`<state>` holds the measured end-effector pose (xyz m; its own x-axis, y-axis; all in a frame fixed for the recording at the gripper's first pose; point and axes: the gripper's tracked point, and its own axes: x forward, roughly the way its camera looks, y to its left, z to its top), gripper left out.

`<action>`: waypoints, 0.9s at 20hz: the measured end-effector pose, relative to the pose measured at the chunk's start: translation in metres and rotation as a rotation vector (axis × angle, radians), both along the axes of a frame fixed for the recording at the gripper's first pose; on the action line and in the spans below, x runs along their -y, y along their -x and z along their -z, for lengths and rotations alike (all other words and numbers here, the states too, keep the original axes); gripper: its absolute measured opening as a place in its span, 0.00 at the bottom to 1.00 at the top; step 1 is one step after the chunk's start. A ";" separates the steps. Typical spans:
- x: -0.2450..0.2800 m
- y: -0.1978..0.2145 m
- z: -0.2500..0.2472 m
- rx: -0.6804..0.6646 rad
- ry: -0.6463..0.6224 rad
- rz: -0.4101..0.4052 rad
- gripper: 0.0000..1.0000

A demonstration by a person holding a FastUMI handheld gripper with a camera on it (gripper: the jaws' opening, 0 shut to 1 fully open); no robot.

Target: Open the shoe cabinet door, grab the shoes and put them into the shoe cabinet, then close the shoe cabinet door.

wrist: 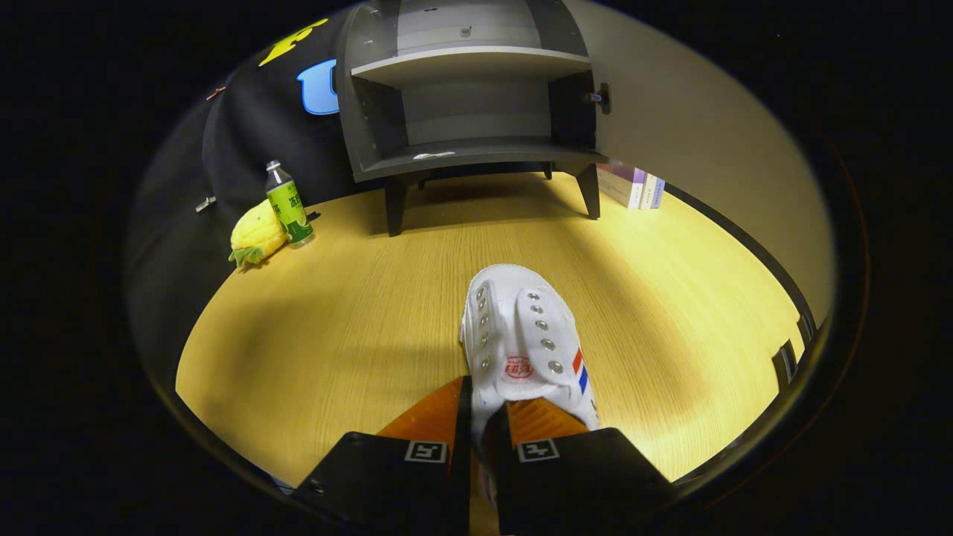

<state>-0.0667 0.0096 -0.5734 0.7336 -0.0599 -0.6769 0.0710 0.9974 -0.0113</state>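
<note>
A white sneaker with metal eyelets and a red and blue stripe points away from me, toe toward the cabinet. My gripper is shut on the sneaker's rear edge, both fingers pressing on the thin wall of the shoe. The shoe seems lifted just over the wooden tabletop. Beyond it stands the grey shoe cabinet on short legs, with two shelves showing. Its door is swung open to the right, a small knob on its inner edge.
A green drink bottle and a yellow pineapple toy stand left of the cabinet. A few boxes or books sit behind the open door, right of the cabinet's leg. A small white scrap lies on the lower shelf.
</note>
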 end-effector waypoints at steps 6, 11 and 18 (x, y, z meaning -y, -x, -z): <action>0.002 -0.016 0.002 0.008 0.023 -0.010 0.18; 0.002 -0.018 0.004 0.007 0.056 -0.023 0.05; 0.004 -0.021 -0.010 0.021 0.086 -0.046 0.05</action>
<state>-0.0453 0.0054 -0.5635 0.7510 -0.0832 -0.6551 0.0264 0.9950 -0.0961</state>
